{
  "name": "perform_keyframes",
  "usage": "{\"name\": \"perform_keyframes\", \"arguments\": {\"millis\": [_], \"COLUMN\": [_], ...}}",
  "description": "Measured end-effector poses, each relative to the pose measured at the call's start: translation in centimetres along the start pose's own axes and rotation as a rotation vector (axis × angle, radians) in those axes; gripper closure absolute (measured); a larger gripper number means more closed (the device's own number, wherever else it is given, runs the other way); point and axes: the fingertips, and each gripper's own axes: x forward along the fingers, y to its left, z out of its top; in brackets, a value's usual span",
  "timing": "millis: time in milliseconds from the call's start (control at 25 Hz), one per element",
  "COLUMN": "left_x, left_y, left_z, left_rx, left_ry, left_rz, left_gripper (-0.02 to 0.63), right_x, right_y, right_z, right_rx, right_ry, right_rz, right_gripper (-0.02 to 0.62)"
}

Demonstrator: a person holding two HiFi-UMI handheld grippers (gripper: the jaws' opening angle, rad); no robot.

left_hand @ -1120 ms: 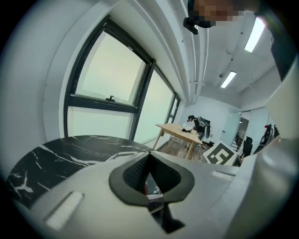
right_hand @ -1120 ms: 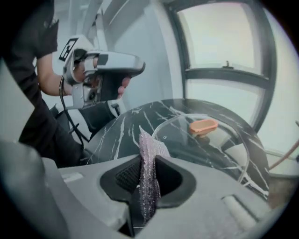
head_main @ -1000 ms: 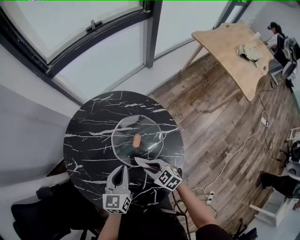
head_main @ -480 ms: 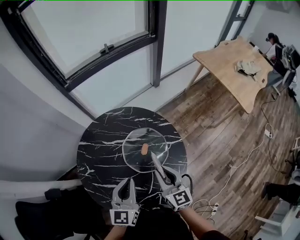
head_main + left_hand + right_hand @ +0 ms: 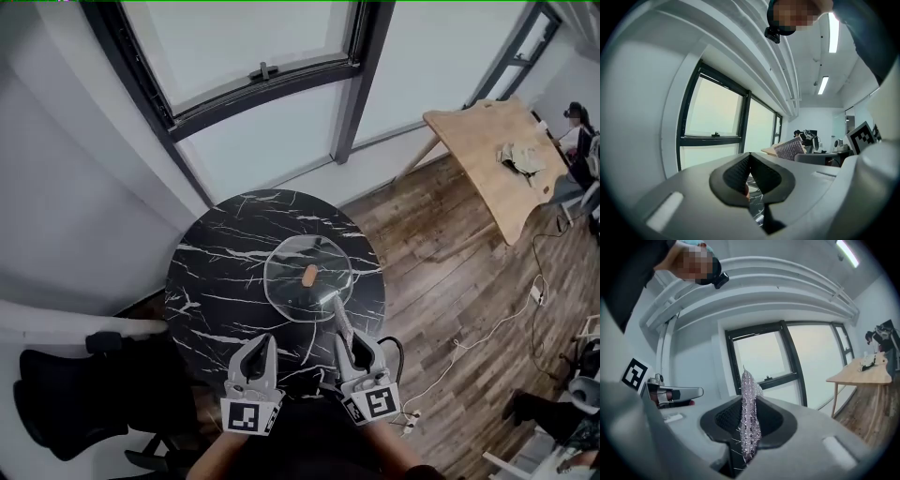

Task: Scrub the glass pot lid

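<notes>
While right claw (image 5: 750,401) clamps a glittery cloth (image 5: 748,427), left claw (image 5: 750,158) is closed.

Glass pot lid (image 5: 291,286) — near rim partly behind the cloth (image 5: 339,314) (forearms (image 5: 398,457) cropped).

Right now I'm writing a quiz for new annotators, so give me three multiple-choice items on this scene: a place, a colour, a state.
1. Where does the glass pot lid lie? A in a sink; B on the round black marble table; C on a stove.
2. What colour is the lid's knob? A blue; B green; C orange-brown.
3. How is the right gripper? A shut on a glittery scrub cloth; B open and empty; C shut on the lid.
Answers: B, the lid lies flat on the marble top; C, the knob shows orange-brown at its centre; A, the cloth stands pinched between the jaws.
</notes>
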Motion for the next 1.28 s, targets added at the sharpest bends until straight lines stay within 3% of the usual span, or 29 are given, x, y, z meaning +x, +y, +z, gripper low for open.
{"name": "perform_keyframes", "arguments": {"millis": [280,1280], "left_x": [0.3,0.5], "left_y": [1.4,0.3], "left_z": [1.4,0.3], "left_rx": [-0.002,-0.021], "left_ry": [-0.024,-0.01], "left_rz": [0.018,-0.001], "left_gripper": [0.603,0.603], "right_x": [0.5,0.8], "right_y": [0.5,0.8], "right_z": [0.3,0.2], "right_rx": [-0.013,-0.033], "right_ry": [0.015,0.035], "right_rz": [-0.004,-0.012], "right_gripper": [0.512,0.517]}}
